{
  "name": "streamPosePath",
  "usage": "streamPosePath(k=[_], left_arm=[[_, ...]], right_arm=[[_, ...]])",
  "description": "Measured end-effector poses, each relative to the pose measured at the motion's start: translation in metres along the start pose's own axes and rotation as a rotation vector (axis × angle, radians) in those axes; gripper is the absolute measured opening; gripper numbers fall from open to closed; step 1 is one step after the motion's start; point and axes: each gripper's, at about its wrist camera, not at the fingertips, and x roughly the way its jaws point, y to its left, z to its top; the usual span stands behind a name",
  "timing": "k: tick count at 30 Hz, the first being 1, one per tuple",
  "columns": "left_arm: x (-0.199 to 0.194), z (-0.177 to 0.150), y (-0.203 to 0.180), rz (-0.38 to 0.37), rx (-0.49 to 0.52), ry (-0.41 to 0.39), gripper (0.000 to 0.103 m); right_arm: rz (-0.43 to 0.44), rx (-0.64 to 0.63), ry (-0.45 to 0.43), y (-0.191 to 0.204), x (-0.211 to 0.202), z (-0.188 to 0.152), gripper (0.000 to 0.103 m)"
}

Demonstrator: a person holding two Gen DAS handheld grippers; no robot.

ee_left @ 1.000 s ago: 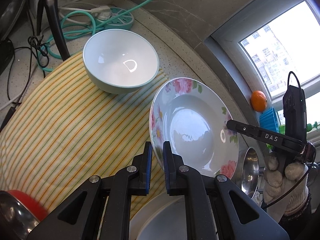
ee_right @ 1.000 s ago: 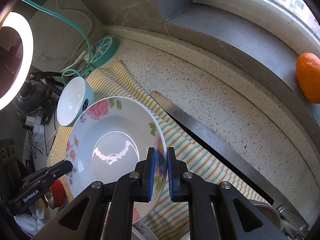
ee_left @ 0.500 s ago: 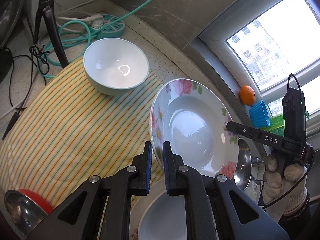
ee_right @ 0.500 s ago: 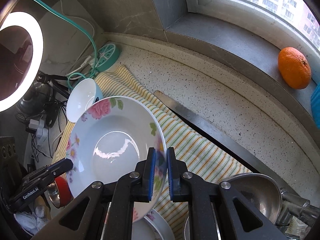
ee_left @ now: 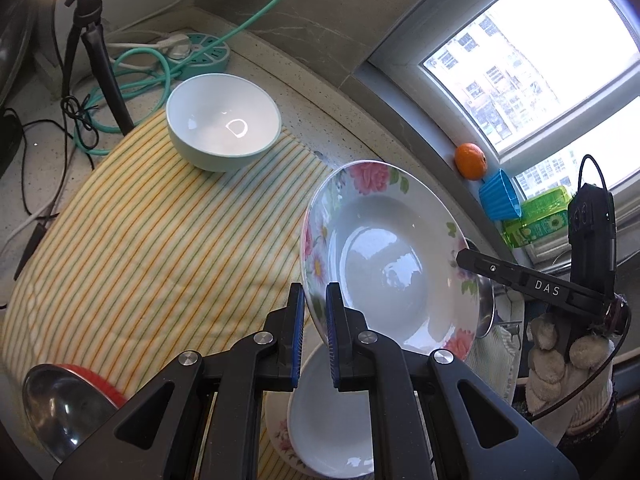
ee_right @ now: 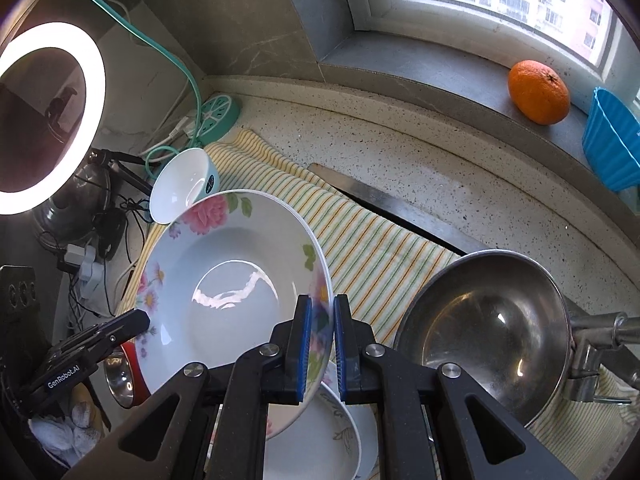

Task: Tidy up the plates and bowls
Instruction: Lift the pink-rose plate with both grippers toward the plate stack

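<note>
While the striped cloth (ee_left: 140,248) waits below, the floral plate (ee_left: 384,264) hangs tilted in the air — left gripper (ee_left: 313,334) and right gripper (ee_right: 319,346) each pinching opposite rims; level it, lower together, probably onto the plates (ee_left: 332,424) beneath.

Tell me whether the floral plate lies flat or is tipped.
Tipped: both grippers hold the floral plate by opposite rim edges, raised above the striped cloth.

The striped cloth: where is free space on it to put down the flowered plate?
Free: the striped cloth between the teal bowl and the flowered plate. Crowded: near edge, with stacked plates, red-rimmed steel bowl, large steel bowl.
</note>
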Motion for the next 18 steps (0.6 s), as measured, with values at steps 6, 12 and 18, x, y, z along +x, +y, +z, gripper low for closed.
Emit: streamPosePath(k=[6,12,18], left_arm=[[-0.007,-0.009,-0.001,-0.013,0.042,0.016,0.009],[-0.01,-0.02,0.0,-0.022,0.076,0.036,0.009],[-0.008,-0.03,-0.001,-0.032,0.111,0.067,0.009]], right_arm=[[-0.004,0.046,-0.014,0.002,-0.007,-0.027,0.01],[-0.007,0.099,-0.019,0.002,-0.008,-0.054,0.01],[-0.014,0.142,-0.035,-0.002,-0.011,-0.081,0.01]])
